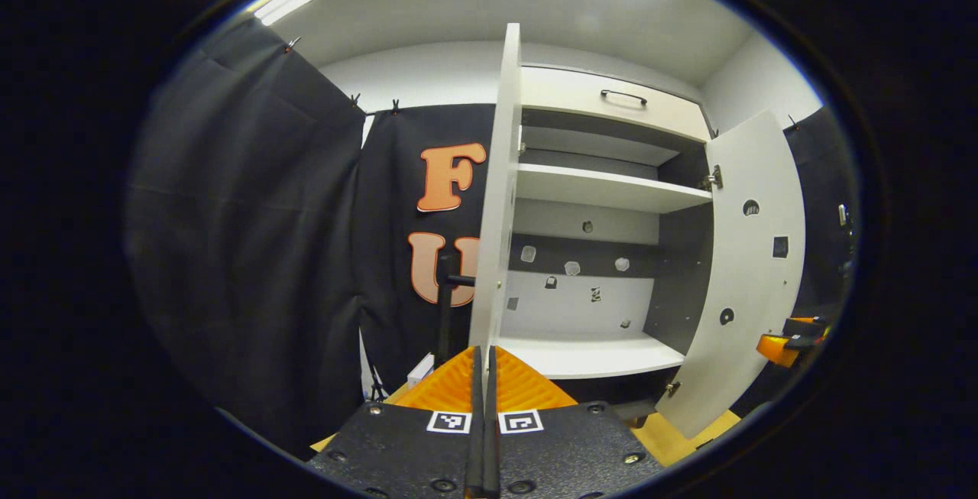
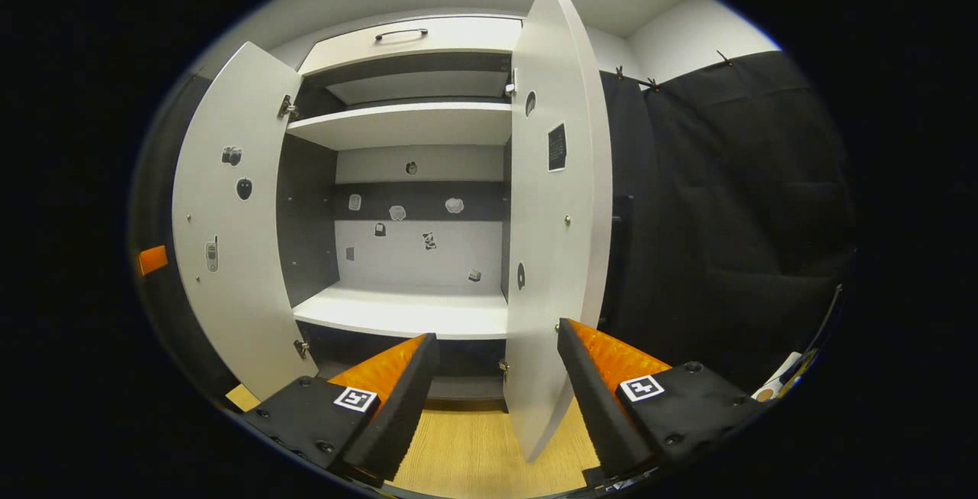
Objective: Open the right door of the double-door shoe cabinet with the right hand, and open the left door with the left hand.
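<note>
Left tongs (image 1: 483, 365) pinch left door (image 1: 497, 201) edge; right tongs (image 2: 497, 377) spread around right door (image 2: 554, 216).

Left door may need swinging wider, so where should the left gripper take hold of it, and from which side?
Probably grip the black bar handle on the left door's outer face, coming from its cloth-wall side: the bar stands upright, off the panel, leaving a gap for a finger.

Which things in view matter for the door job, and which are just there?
Job:
- left door, swung open
- right door, swung open
- left gripper, fingers together
- right gripper, fingers apart either side of the right door's edge

Just there:
- top drawer with handle, shut
- shelves, bare
- stickers on the back panel
- wood floor
</note>
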A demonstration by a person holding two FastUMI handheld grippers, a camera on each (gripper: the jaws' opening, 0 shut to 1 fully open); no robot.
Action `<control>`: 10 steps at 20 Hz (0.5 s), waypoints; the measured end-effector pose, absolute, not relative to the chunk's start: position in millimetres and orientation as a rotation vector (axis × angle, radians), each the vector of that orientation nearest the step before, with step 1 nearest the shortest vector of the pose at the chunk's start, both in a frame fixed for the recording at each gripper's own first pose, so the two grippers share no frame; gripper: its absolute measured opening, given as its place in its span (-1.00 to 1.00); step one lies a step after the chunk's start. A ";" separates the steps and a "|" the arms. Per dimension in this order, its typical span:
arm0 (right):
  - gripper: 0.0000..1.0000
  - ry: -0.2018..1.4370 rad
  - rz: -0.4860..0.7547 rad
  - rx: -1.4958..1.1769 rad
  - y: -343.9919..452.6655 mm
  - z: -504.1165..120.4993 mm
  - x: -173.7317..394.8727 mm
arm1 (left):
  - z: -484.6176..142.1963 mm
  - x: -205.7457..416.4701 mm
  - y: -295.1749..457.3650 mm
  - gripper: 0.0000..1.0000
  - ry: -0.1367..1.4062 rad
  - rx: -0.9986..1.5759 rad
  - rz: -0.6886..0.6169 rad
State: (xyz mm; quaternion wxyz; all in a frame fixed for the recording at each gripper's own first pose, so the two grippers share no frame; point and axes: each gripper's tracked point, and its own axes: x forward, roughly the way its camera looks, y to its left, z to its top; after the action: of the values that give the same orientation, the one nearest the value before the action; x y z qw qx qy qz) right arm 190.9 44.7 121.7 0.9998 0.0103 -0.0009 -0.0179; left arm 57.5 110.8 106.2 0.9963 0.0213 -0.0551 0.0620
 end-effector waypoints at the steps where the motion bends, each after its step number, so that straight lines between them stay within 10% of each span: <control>1: 1.00 -0.007 -0.034 0.023 46.0 123.4 190.2 | 109.8 56.0 103.1 -0.91 -0.117 0.046 0.110; 5: 0.99 -0.007 -0.017 0.027 49.4 125.3 188.4 | 129.8 53.8 63.4 -0.72 -0.147 0.075 0.038; 9: 1.00 -0.017 -0.009 0.003 50.1 129.6 186.0 | 128.2 60.4 35.5 -0.10 -0.133 0.057 -0.007; 10: 0.82 -0.023 -0.008 -0.001 50.2 131.1 185.3 | 126.6 60.0 33.1 0.38 -0.126 0.060 -0.003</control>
State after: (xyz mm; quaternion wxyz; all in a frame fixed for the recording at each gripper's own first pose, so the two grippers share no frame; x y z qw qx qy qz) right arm 185.3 50.2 131.1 0.9999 -0.0007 -0.0114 -0.0039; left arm 60.0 33.1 126.6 0.9976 0.0299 -0.0631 -0.0013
